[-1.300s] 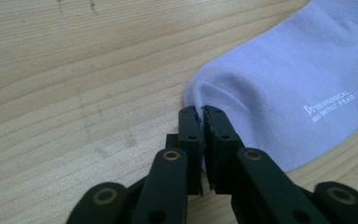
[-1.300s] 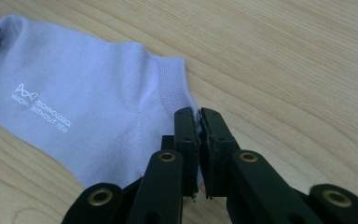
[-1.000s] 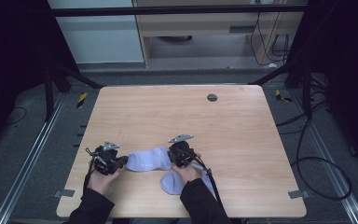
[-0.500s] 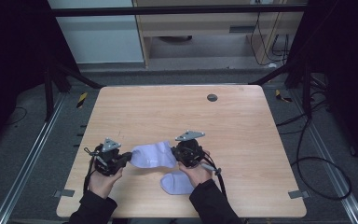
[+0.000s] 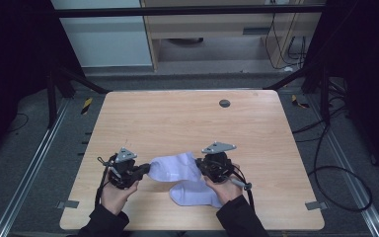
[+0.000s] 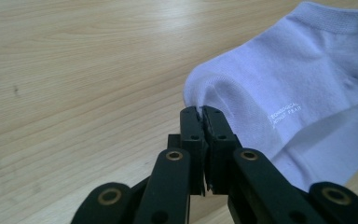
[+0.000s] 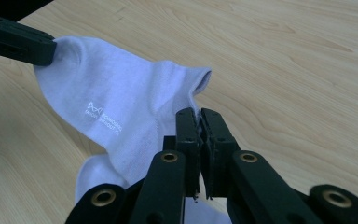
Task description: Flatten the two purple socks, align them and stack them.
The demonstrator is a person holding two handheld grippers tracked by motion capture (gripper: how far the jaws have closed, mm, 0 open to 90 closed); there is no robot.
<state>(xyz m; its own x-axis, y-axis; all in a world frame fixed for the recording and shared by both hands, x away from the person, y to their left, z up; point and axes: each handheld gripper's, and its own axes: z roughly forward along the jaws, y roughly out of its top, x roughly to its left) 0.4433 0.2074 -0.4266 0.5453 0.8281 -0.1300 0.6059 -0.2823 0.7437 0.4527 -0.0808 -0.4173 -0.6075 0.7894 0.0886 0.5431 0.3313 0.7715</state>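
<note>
A pale lilac sock (image 5: 170,167) is stretched between the two grippers, lifted off the wooden surface (image 5: 187,118) near its front edge. The left gripper (image 6: 199,113) has its fingers pinched tight on the rounded toe end, and the right gripper (image 7: 198,115) has its fingers clamped on the cuff by the opening. A second sock (image 5: 195,193) of the same colour lies flat on the surface, just below and partly under the held one, near the right hand (image 5: 224,183).

As a judgement: the work looks like pairing or folding the two socks. Picking up and spreading out the first sock appears done, since both ends are gripped and the fabric hangs fairly smooth. What seems left is to lay it squarely over the sock that lies flat, line up toe and cuff, let go, and perhaps fold the pair.
</note>
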